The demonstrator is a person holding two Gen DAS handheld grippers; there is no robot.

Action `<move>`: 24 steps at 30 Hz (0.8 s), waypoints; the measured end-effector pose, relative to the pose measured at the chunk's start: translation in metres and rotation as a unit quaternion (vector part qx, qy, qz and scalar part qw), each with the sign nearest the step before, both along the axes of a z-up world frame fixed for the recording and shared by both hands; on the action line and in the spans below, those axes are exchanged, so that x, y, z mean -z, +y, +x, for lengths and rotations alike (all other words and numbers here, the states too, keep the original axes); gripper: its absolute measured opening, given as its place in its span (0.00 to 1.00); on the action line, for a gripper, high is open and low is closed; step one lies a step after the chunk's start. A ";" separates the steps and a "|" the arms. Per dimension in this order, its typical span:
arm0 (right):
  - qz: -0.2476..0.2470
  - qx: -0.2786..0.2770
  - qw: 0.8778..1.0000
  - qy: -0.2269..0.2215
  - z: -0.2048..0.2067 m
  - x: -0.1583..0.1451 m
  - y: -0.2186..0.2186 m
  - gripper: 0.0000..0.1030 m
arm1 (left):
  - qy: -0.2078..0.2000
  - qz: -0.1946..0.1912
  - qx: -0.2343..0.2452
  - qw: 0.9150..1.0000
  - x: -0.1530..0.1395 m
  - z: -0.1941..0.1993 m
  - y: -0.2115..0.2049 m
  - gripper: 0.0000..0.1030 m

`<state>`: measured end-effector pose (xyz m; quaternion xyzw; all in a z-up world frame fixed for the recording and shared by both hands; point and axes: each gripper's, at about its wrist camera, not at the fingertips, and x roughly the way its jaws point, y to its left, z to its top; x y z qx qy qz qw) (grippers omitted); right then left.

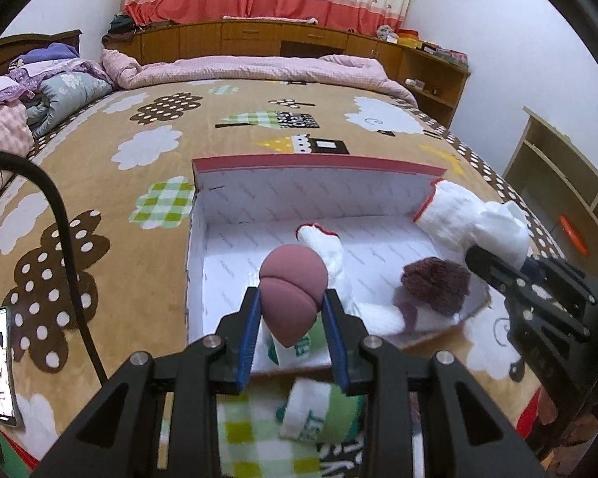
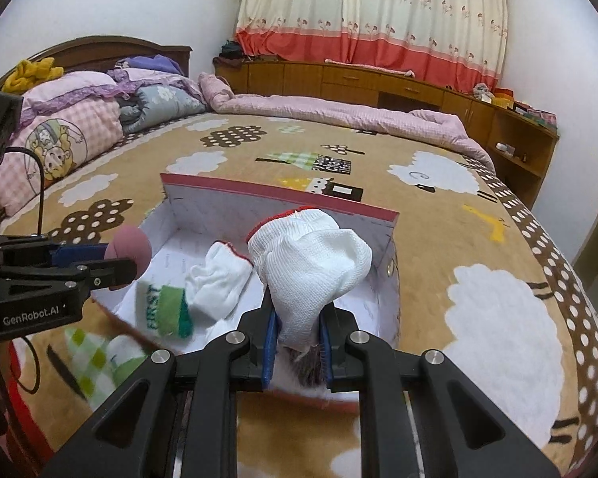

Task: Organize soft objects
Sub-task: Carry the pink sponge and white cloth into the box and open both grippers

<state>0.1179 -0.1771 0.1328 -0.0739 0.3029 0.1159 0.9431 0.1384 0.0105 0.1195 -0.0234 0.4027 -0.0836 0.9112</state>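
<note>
both hand-held grippers clamped: left hand-held gripper, right hand-held gripper

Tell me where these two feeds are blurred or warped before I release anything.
Left wrist view: strong fisheye bowing of the bed, dark vignette corners; the green-and-white sock under the left tool is smeared, while the pink sponge is sharp. Right wrist view: same bowing; the white glove in the right tool is crisp, and the sock looks motion-blurred.

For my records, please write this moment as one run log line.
left gripper: shut on pink sponge | right gripper: shut on white glove | both over open box | box holds second glove
</note>
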 end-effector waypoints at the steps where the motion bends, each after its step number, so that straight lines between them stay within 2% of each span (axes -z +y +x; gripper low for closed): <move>1: -0.002 0.001 1.000 0.002 0.006 0.002 0.001 0.18 | 0.002 0.001 -0.002 1.000 0.003 0.005 0.000 0.32; 14: -0.007 0.020 0.999 0.031 0.047 0.029 -0.007 0.18 | 0.018 0.009 -0.018 1.000 0.032 0.044 0.001 0.32; 20: -0.009 0.021 0.999 0.045 0.054 0.040 -0.006 0.18 | 0.038 0.009 -0.019 0.999 0.050 0.056 -0.001 0.32; 24: -0.005 0.024 0.999 0.047 0.054 0.044 -0.006 0.31 | 0.047 0.006 -0.015 0.999 0.057 0.057 -0.002 0.33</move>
